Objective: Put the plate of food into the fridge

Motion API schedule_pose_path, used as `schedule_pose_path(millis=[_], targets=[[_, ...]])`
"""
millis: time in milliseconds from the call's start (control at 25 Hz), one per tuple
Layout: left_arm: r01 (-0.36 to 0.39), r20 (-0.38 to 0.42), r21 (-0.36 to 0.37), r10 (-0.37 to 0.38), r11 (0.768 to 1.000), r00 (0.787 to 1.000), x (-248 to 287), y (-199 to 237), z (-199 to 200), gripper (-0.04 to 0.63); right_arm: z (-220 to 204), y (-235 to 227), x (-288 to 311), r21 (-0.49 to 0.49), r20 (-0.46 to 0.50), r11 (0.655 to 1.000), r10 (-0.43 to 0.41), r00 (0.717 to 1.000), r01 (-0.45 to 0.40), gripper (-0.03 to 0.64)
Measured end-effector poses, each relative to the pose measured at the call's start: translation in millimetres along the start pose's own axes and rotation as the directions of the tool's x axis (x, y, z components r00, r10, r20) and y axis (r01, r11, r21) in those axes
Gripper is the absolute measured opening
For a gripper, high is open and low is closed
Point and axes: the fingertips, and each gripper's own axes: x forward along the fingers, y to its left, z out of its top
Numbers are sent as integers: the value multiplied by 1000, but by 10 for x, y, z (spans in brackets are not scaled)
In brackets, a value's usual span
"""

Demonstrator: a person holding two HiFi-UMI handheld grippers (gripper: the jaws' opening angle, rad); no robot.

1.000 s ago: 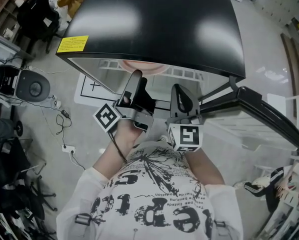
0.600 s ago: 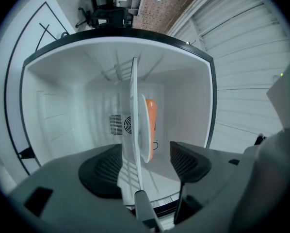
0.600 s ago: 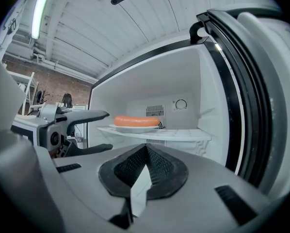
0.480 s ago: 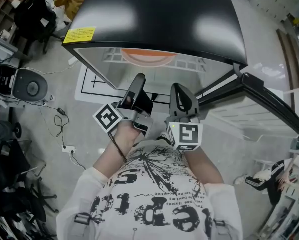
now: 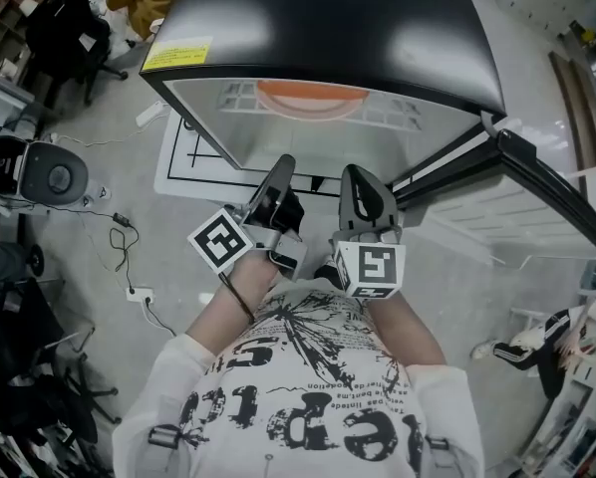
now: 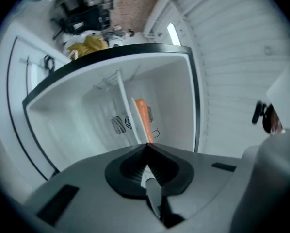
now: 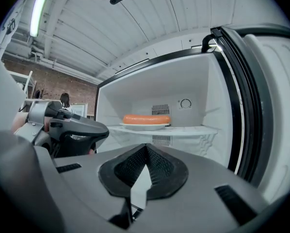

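Left gripper (image 6: 146,147) just closed on nothing, right gripper (image 7: 146,147) is pinched shut and empty too. Plate of food (image 7: 145,126) sits straight ahead of both on the fridge shelf (image 7: 198,130). It looks stiff, slick and probably breakable, so if it needs moving I'd pinch the near rim and keep it level.

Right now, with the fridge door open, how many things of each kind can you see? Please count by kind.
Fridge: 1
Plate: 1
Orange food: 1, on the plate
Grippers: 2, left gripper and right gripper, both shut and empty; the left's jaws have just closed
Total: 5
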Motion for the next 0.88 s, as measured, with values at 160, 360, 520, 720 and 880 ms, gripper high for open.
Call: schedule_pose_path(millis=[160,360,520,720,880], targets=[[-15,-52,425,41,905,998,-69,-156,65,6,46,111,-1,1,7,1000,-1,1000,1,1],[-15,-45,759,76,650,996,-128,-346,42,6,115,187,-41,-10,23,1000,-2,1000,2,0],[-36,-11,937,131,348,991,-157,-430,-6,6,136,204,-88,-11,33,1000,-5,999,6,2],[-24,-10,972,140,235,990,-178,-442,-72,6,177,234,-134,-11,48,1000,4,999,-3,0],[3,-36,973,139,231,990,-199,-400,-160,6,199,240,-163,-11,62,1000,5,998,-4,0]])
